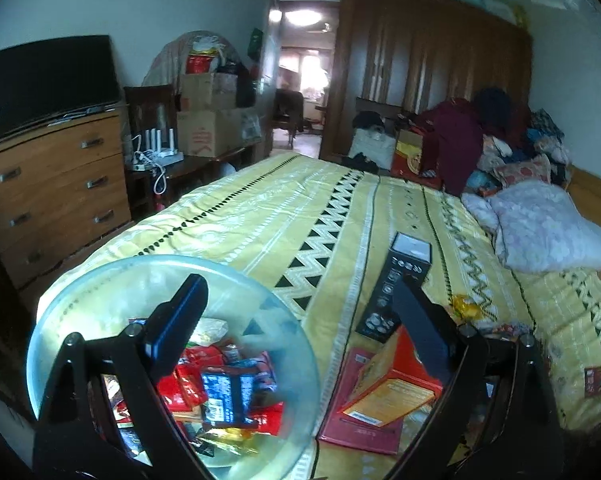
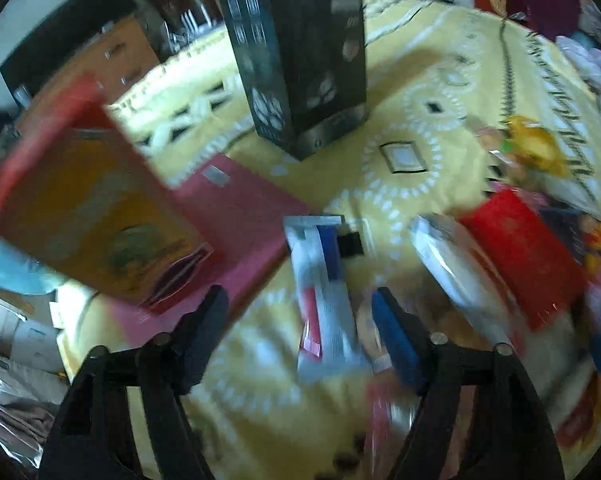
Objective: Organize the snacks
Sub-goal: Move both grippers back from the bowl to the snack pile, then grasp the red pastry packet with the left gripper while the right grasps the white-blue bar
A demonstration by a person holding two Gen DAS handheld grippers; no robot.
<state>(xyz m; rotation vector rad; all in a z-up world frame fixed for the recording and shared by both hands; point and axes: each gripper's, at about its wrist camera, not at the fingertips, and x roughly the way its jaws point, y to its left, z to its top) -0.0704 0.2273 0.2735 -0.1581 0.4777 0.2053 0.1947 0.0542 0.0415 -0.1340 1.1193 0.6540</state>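
In the left wrist view a clear glass bowl (image 1: 100, 292) sits on the yellow bedspread (image 1: 284, 216) and holds several snack packets (image 1: 224, 392), red, dark blue and yellow. My left gripper (image 1: 300, 304) is open and empty, its left finger over the bowl, its right finger over an orange box (image 1: 384, 392) on a red flat box (image 1: 348, 412). In the blurred right wrist view my right gripper (image 2: 300, 304) is open just above a white, blue and red packet (image 2: 320, 280). A silver packet (image 2: 452, 264) and a red packet (image 2: 520, 252) lie to its right.
A tall black box (image 2: 300, 48) stands on the bed beyond the packets; it also shows in the left wrist view (image 1: 396, 280). A yellow wrapped sweet (image 2: 536, 144) lies at the right. Pillows and clothes (image 1: 540, 216) pile at the bed's far right. A wooden dresser (image 1: 56, 184) stands left.
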